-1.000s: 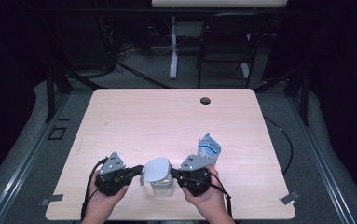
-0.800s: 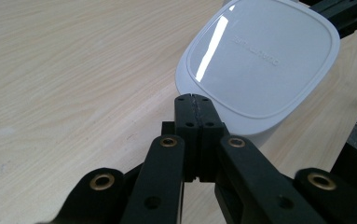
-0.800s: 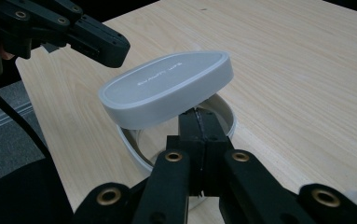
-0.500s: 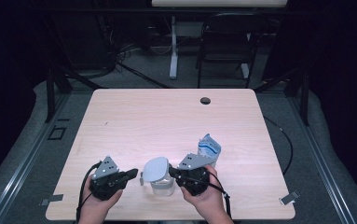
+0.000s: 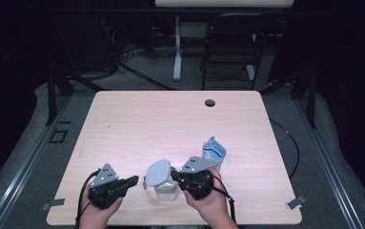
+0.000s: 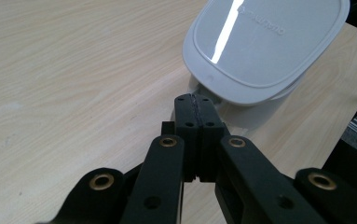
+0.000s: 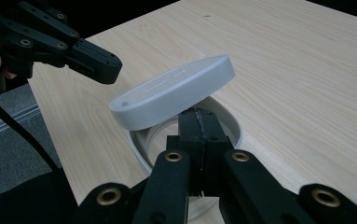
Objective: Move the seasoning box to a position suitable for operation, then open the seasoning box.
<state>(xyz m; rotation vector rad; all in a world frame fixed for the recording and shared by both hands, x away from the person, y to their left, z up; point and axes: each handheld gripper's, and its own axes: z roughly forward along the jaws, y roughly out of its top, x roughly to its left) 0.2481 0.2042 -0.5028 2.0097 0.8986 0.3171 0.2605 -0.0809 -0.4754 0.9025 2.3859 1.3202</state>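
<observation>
A small clear container stands near the table's front edge, its white hinged lid tilted up. In the right gripper view the lid hangs over the round rim. My right gripper is shut, jaws pressed together, with its tips under the raised lid at the rim. My left gripper is shut and lies a little left of the container, apart from it. In the left gripper view its tips point at the lid from just short of it.
A blue and white packet stands just behind my right hand. A small black round grommet sits near the table's far edge. Bare wood stretches across the middle and back. Beyond the table stand a chair and cables on the floor.
My left gripper has drawn back to the left and toward the near edge, away from the lid. The right gripper and the raised lid have stayed put.
</observation>
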